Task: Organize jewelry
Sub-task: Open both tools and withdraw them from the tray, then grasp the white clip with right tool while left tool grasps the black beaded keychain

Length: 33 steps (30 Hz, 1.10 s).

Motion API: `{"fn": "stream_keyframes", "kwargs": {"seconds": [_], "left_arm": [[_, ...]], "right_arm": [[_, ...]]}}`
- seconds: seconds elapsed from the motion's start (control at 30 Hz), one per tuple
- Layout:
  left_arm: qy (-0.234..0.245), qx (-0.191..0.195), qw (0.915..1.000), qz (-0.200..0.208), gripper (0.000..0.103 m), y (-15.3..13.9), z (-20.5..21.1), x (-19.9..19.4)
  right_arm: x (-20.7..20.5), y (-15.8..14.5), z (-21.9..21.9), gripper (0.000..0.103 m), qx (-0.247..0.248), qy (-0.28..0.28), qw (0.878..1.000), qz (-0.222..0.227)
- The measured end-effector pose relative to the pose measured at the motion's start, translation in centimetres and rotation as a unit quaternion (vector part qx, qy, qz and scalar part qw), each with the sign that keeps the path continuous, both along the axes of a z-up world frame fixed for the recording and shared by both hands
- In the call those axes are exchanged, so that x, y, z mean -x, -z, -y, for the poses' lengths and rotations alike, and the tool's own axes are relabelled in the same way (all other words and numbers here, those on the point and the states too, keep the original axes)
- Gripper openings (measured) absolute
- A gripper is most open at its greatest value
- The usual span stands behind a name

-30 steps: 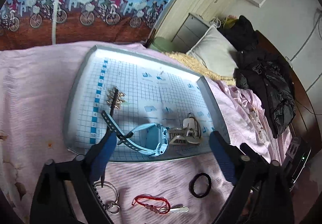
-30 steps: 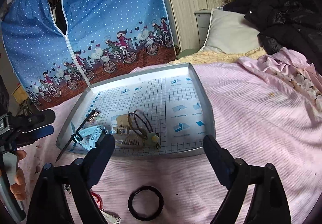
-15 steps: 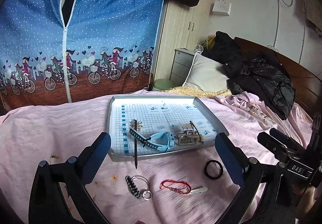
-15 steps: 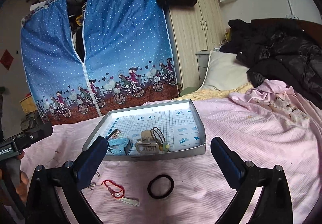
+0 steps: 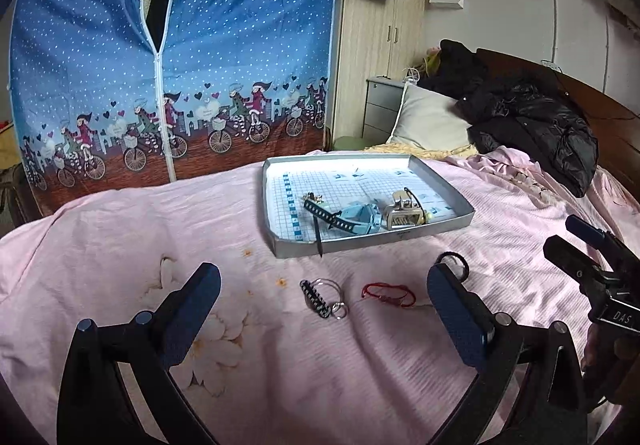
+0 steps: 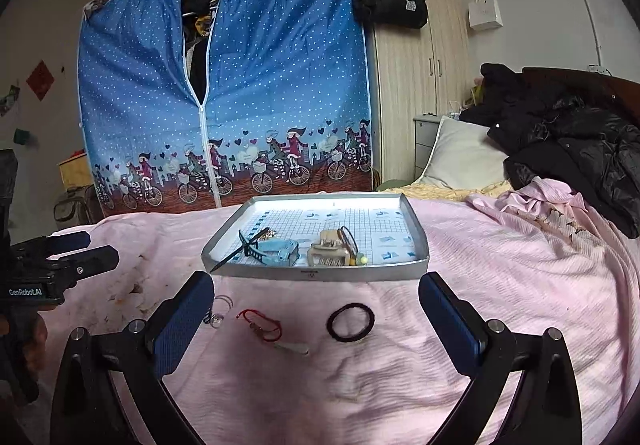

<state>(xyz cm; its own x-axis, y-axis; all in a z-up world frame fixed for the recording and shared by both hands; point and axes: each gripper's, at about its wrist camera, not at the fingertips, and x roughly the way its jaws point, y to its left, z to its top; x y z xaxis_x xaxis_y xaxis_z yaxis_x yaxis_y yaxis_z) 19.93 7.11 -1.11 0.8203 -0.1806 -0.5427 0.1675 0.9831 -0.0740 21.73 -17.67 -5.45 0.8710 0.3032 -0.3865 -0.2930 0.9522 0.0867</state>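
sitting in the middle of both views, the shallow grey tray [image 6: 316, 276] with its grid-printed floor already holds part of the jewelry: a light blue watch [image 6: 276, 249] with a dark perforated strap, a thin dark stick [image 5: 317, 237] that leans out over the tray's near rim, a small gold-toned piece [image 5: 316, 198] behind the strap, and a beige claw clip [image 6: 329, 252] with a dark loop and a small yellow-green bead beside it. judging from this, the sorting looks roughly half done. three pieces lie loose on the pink bedspread [image 6: 520, 305] just below the tray in the frame: a key ring with a striped charm [image 5: 323, 299] toward the lower left, a red cord bracelet [image 6: 260, 323] with a pale tag at its end in the lower centre, and a black hair tie [image 6: 351, 322] to the right of it. none of these touches the tray or a gripper. the left gripper [image 5: 323, 319] hangs above the bedspread with its blue-padded fingers spread wide and nothing between them; the key ring and red cord lie between them in the picture. the right gripper [image 6: 317, 319] is likewise wide apart and empty, framing the red cord and hair tie. what is left, by my reading, is to lift those three pieces into the tray.
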Motion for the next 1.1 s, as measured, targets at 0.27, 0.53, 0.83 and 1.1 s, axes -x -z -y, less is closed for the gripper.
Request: {"fn": "stream_keyframes", "kwargs": {"seconds": [0.27,0.53,0.83,1.1], "left_arm": [[0.018,0.013,0.9987,-0.046,0.101,2.8,-0.4,-0.7],[0.027,0.011,0.996,-0.085,0.101,4.5,-0.5,-1.6],[0.041,0.012,0.9911,-0.127,0.101,6.6,-0.4,-2.8],[0.05,0.014,0.9881,-0.145,0.091,7.6,0.2,-4.2]], "right_arm": [[0.2,3.4,-0.3,0.103,0.0,0.002,0.998,-0.06],[-0.5,5.7,-0.6,0.103,-0.004,-0.009,0.993,-0.115],[-1.2,7.3,-0.7,0.103,-0.012,-0.042,0.984,-0.172],[-4.1,8.5,-0.5,0.099,-0.025,-0.084,0.972,-0.216]]}}
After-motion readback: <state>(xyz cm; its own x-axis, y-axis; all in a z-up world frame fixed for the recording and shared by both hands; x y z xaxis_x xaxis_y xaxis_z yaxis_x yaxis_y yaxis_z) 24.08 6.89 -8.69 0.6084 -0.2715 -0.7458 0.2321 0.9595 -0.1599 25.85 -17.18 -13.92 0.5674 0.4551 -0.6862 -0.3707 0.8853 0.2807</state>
